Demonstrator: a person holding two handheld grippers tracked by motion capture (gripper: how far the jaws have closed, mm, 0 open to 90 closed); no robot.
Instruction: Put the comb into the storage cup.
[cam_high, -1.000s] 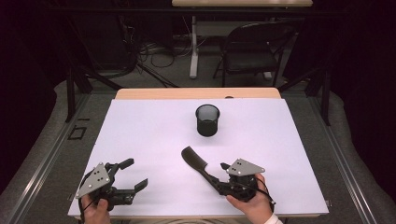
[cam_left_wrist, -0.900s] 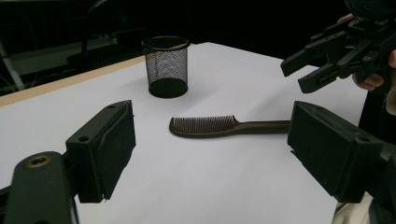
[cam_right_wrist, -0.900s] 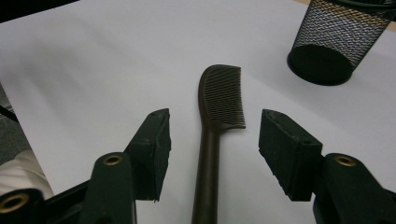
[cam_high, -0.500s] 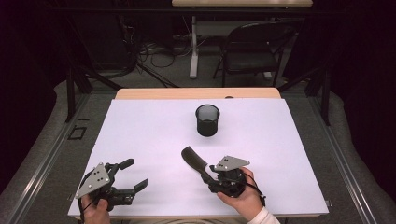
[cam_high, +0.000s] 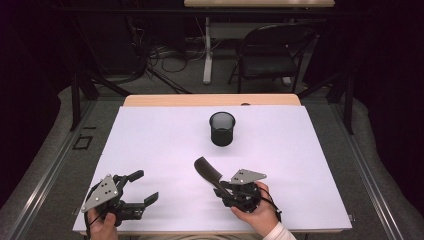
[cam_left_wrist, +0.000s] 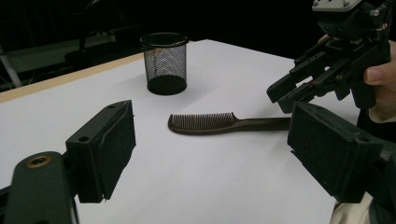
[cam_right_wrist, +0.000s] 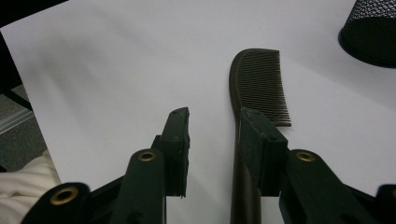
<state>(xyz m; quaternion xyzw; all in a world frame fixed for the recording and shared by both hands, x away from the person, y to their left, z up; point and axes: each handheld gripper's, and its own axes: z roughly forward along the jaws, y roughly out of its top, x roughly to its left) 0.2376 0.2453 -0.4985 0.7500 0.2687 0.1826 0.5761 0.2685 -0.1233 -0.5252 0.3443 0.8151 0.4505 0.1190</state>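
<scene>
A dark brown comb (cam_high: 206, 171) lies flat on the white table cover (cam_high: 150, 145), teeth end toward the far left. My right gripper (cam_high: 223, 190) sits low over its handle end. In the right gripper view the gripper (cam_right_wrist: 215, 116) is open, and the comb (cam_right_wrist: 257, 84) runs out from under the right-hand jaw's inner edge; the gap between the jaws shows bare cover. At the near left my left gripper (cam_high: 146, 186) is wide open and holds nothing. Past its jaws, the left gripper (cam_left_wrist: 210, 135) view shows the comb (cam_left_wrist: 205, 123) and the right gripper (cam_left_wrist: 289, 88).
A black mesh cup (cam_high: 222, 128) stands upright beyond the comb, near the table's middle, and also appears as the cup (cam_left_wrist: 164, 63) and the cup (cam_right_wrist: 371, 32). A chair (cam_high: 272, 55) and cables sit on the floor behind the table.
My right gripper has moved left, from just right of the comb's handle to over its end. The left gripper and the comb have not moved.
</scene>
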